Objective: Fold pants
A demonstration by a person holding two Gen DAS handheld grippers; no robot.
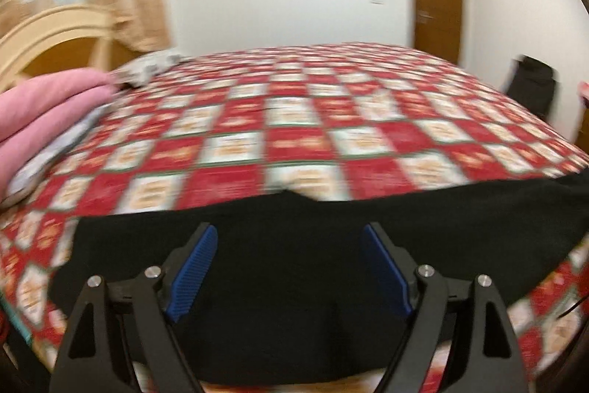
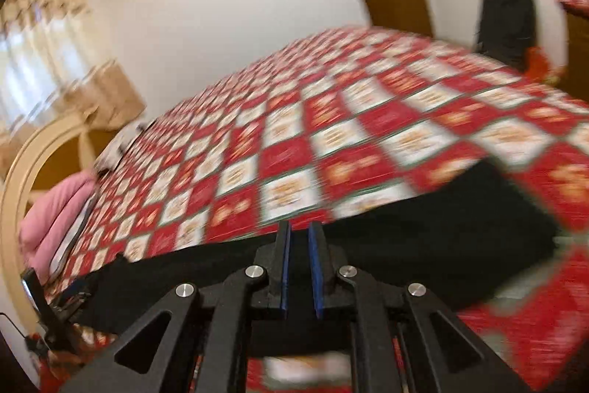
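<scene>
Fingers [image 1: 206, 256] splayed over pants [image 1: 294, 312]; right gripper [image 2: 299, 245] tilted.

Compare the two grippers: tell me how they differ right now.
The left gripper has its jaws spread wide; the right gripper has them nearly together, a thin gap showing. The left views the bed level; the right views it tilted. Both have blue pads and hang above the black pants.

black pants [image 1: 294, 282], flat on bed, near edge
</scene>
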